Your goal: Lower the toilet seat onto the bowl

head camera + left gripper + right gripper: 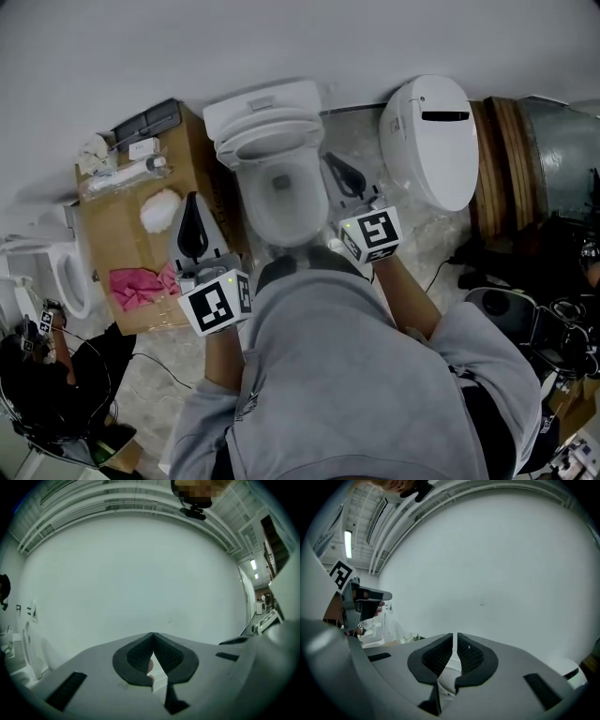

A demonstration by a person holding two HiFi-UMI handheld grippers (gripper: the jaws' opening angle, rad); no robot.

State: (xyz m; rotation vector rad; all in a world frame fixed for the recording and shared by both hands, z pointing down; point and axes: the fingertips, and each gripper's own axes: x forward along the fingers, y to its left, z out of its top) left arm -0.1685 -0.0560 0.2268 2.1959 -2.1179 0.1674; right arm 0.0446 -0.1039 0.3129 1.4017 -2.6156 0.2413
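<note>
A white toilet stands in the middle of the head view, its bowl (302,220) open below me. Its seat (246,147) looks raised, leaning back toward the tank (262,101). My left gripper (192,202) hangs left of the bowl, over a cardboard box, with its black jaws shut and holding nothing. My right gripper (331,159) sits just off the bowl's right side, also shut and holding nothing. Neither touches the seat. Both gripper views face a bare white wall, with the left gripper (153,637) and the right gripper (455,637) closed at the tips.
A cardboard box (122,234) at the left carries a pink cloth (136,284) and small white items. A second white toilet (433,141) stands at the right, with wooden discs (497,169) beyond it. Another white fixture (66,272) is at far left. Cables lie on the floor.
</note>
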